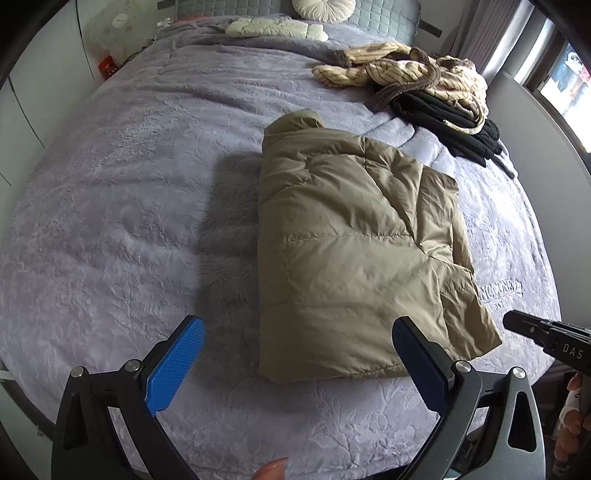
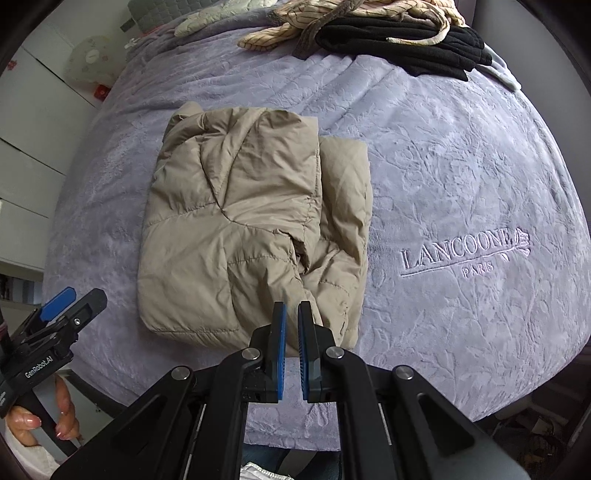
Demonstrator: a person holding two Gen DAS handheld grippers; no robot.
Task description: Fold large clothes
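A khaki puffer jacket (image 1: 351,240) lies folded into a thick rectangle on the lilac bedspread (image 1: 129,221); the right wrist view shows it (image 2: 240,221) with one flap overlapping another along its right side. My left gripper (image 1: 298,323) stands open above the jacket's near left corner, nothing between its blue pads (image 1: 173,365). My right gripper (image 2: 291,306) is shut, hovering over the near edge of the jacket with no cloth in it. Each gripper shows in the other's view: the right gripper (image 1: 546,332) at the right, the left gripper (image 2: 75,299) at the lower left.
A pile of clothes, a cream striped garment (image 1: 399,70) on a black one (image 1: 454,125), lies at the far right of the bed. Pillows (image 1: 277,27) sit at the head. White cabinets (image 2: 29,147) stand to the left. The bed's near edge (image 2: 280,439) runs just below the grippers.
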